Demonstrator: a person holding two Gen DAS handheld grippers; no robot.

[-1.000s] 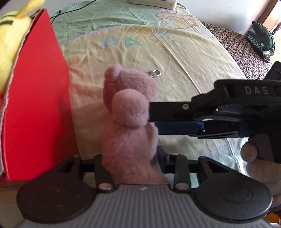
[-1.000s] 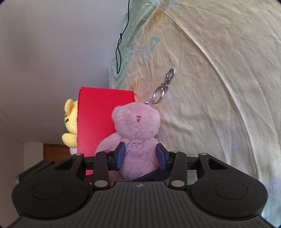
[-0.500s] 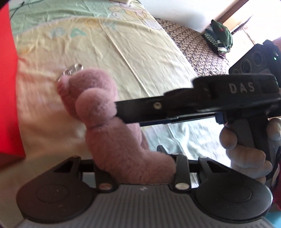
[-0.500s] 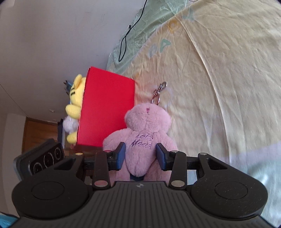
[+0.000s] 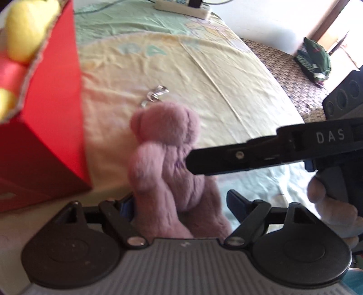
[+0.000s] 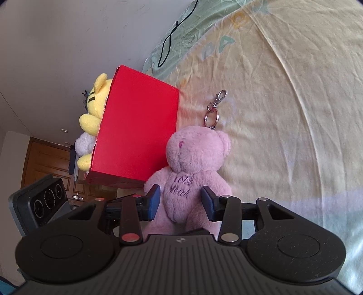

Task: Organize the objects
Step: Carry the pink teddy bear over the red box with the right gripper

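A pink plush bear [image 6: 192,158] with purple stitching on its belly and a metal keyring [image 6: 213,113] on its head is held upright over the bed. My right gripper [image 6: 181,202] is shut on its torso; in the left wrist view the right gripper [image 5: 190,161] comes in from the right against the pink plush bear [image 5: 165,145]. My left gripper [image 5: 179,202] is open around the bear's legs, its right finger clear of the fur. An open red box [image 6: 138,136] stands just left of the bear.
A yellow plush [image 6: 95,102] and a white plush [image 6: 84,145] sit in the red box [image 5: 52,113]. A yellow-green bed sheet [image 6: 283,113] lies under everything. At the far edge are a white power strip [image 5: 181,6] and a black cable [image 6: 170,38]. A green bundle [image 5: 315,59] lies at the right.
My left gripper's fingers have spread apart off the bear's legs. The right gripper keeps its hold on the torso. The left view has swung back toward the red box.
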